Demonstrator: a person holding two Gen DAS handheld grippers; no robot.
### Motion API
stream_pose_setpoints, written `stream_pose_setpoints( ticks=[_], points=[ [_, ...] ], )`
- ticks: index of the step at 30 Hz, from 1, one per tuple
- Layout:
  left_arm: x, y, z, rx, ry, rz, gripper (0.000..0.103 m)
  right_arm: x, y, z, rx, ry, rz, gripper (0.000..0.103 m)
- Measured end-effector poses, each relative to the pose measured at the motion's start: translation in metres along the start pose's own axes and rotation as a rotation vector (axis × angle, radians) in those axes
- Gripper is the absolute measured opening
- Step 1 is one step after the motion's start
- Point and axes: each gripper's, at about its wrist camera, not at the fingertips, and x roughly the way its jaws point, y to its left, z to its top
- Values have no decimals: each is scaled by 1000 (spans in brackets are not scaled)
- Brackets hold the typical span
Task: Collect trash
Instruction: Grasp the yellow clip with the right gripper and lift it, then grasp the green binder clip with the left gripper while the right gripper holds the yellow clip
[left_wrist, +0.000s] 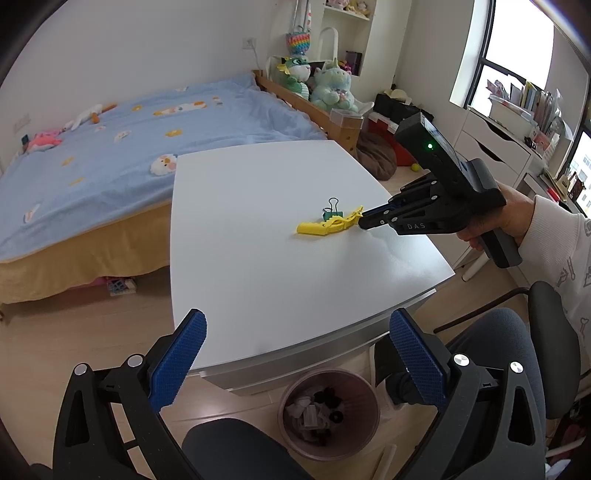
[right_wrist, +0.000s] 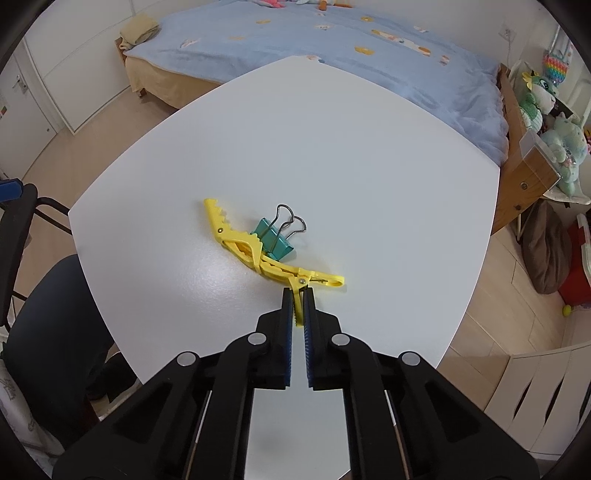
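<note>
1. Yellow plastic clothes pegs (right_wrist: 258, 254), toothed and lying in a tangled string, rested on the white rectangular table (right_wrist: 332, 147) near its middle.
2. A teal metal binder clip (right_wrist: 275, 240) with wire handles lay touching the pegs on their far side in the right wrist view.
3. The right gripper (right_wrist: 298, 295), black with blue ribbed pads, pointed steeply down at the table; its jaws were pressed nearly together, pinching the near arm of the end peg.
4. In the left wrist view the right gripper (left_wrist: 364, 218) met the same yellow pegs (left_wrist: 328, 224) at their right end, and a hand (left_wrist: 498, 218) in a white patterned sleeve held its grip.
5. The left gripper (left_wrist: 297, 354) hung off the table's near edge, jaws spread wide with nothing between the pads.
6. A round pinkish waste bin (left_wrist: 328, 413) stood on the wooden floor below that edge, holding crumpled paper and dark scraps.
7. A bed with a light blue cover (left_wrist: 129, 140) stood beyond the table.
</note>
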Motion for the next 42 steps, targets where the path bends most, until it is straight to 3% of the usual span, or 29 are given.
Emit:
stream_pose_setpoints(
  ticks=[11,22,37,42],
  points=[
    [5,-5,13,20,-15,-19,95,-22,0,-7,41,-71,35,3],
    [25,-20,48,69,-31,-22,95,-53,-19,-5,196,-159,30,3],
    [73,-40,90,117,27,-24,95,-59,-52,-4,374,-153,-40,3],
    [98,-42,100,123,68,11,95,-58,-58,-6,400,-145,-55,3]
  ],
)
